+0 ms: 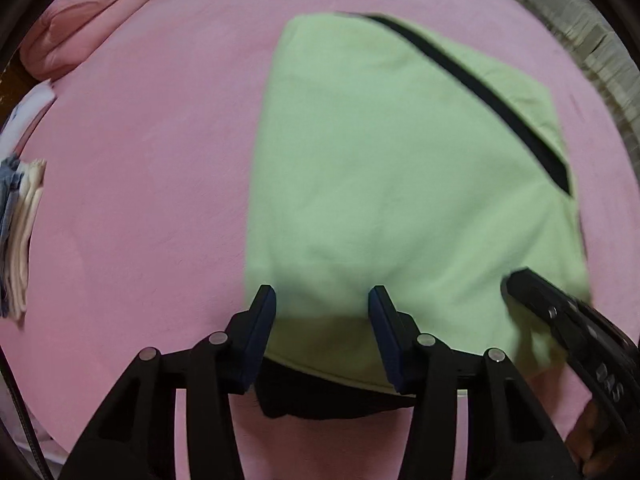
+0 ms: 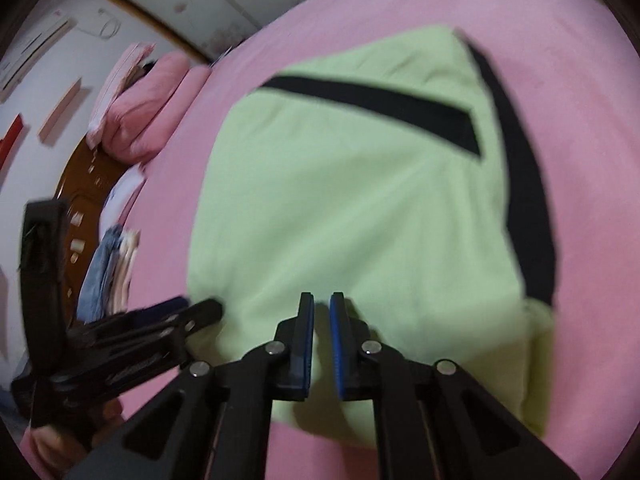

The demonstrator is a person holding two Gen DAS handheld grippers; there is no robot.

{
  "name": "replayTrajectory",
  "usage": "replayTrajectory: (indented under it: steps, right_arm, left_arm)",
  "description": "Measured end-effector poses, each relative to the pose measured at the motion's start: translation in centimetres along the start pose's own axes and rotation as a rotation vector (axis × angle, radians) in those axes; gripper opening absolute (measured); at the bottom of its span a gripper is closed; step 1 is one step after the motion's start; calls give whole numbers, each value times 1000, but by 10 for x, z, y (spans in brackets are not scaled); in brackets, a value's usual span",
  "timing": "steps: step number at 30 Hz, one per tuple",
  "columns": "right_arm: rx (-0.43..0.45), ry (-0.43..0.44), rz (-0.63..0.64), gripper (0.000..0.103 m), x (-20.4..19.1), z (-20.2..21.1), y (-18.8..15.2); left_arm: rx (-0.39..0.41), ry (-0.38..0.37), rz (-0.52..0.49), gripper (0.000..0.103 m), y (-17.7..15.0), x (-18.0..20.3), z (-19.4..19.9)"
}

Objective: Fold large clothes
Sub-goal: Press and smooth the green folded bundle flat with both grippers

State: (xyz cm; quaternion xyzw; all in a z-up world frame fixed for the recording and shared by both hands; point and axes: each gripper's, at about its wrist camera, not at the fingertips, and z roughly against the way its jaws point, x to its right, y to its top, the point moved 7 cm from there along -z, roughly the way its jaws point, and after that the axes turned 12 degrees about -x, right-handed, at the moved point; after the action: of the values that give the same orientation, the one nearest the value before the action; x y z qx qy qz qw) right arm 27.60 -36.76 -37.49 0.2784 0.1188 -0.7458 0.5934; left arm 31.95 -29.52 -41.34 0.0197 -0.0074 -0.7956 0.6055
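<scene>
Blurred folded clothes stack (image 1: 18, 236), edge-cropped

Soft indoor light, motion blur, fisheye warping

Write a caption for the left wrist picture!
Open fingers reach down over a folded green garment on a pink bed.

We see two black grippers — left gripper (image 1: 322, 294), right gripper (image 2: 321, 300) — with navy-blue pads (image 1: 262, 340), silver pivot screws (image 1: 219, 337) behind them.
</scene>
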Motion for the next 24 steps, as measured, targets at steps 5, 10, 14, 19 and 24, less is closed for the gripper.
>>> replayTrajectory:
  steps: [5,10,14,19,24]
  right_arm:
    - [-60,-117,103,0,-1,-16,-19]
    - [62,-255,-18,0,47,22,-29]
    - [185,-558,37,0,39,48,-22]
    - [219,-38,23,0,11,33,11]
    - [124,320,-175,0,1,-23,44]
  left_arm:
    - [-1,-33,21,51,-4,-16,-13]
    - [-23,-120,86,63,-14,-30,-12]
    - [17,-101,88,44,-20,-39,7]
    - [55,-226,66,16,3,-36,26]
    - [109,-285,80,15,62,-29,20]
